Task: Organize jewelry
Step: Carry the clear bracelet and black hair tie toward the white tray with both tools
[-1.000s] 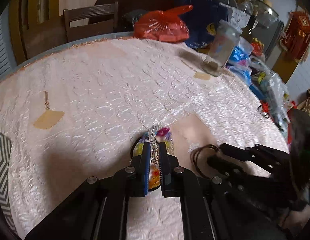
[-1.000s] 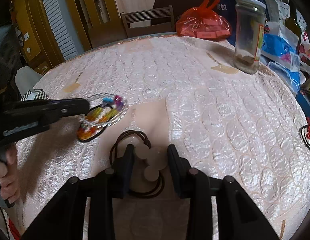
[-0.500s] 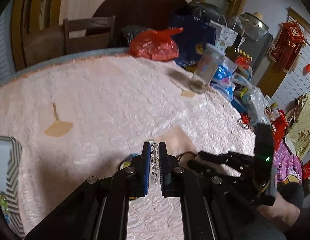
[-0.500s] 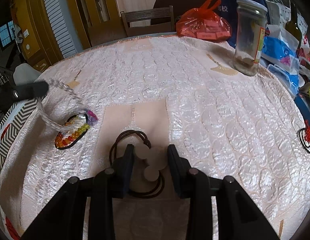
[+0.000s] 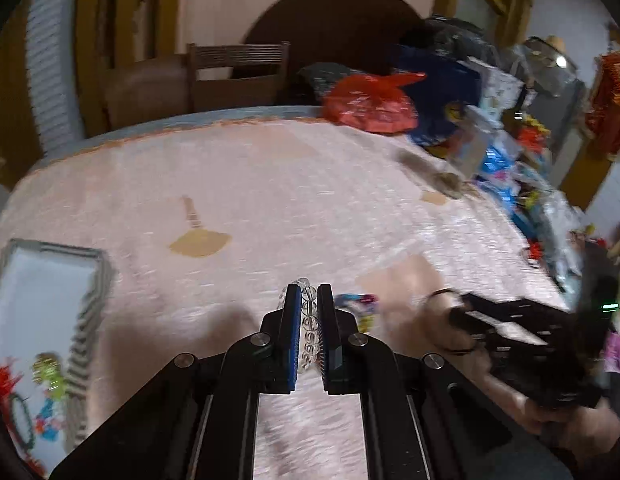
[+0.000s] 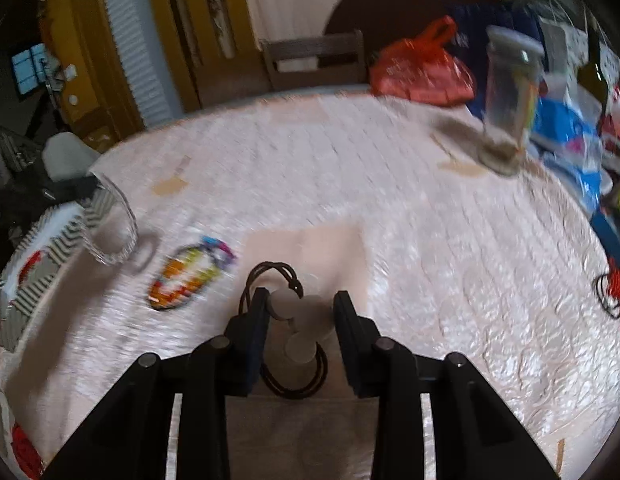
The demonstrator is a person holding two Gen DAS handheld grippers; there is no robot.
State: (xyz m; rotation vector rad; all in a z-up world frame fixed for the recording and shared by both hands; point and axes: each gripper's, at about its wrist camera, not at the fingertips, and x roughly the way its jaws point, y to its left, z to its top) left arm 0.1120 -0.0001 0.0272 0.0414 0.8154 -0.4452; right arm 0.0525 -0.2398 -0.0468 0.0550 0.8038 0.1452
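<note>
White-lined tray with a grey zigzag-patterned rim [image 5: 90, 300], far left on the table: already holds several pieces, among them a dark ring bracelet, red tassel items and a green beaded piece; blur hides finer detail. Clear glass-bead bracelet [image 5: 308, 320]: pinched between the nearly closed jaws of the left gripper [image 5: 308, 300], hanging as a loop just beside the tray's near corner in the right wrist view [image 6: 110, 236]; judged in transit, not yet deposited. Multicoloured beaded bracelet [image 6: 186, 276]: lying on the pale pink textured tablecloth [image 6: 389, 200], right of the tray; unsorted. Dark brown cord necklace with three pale round discs [image 6: 298, 320]: on a smooth beige patch, between the spread jaws of the right gripper [image 6: 300, 304], not clamped; unsorted. Estimate: task partly done, three pieces left.
</note>
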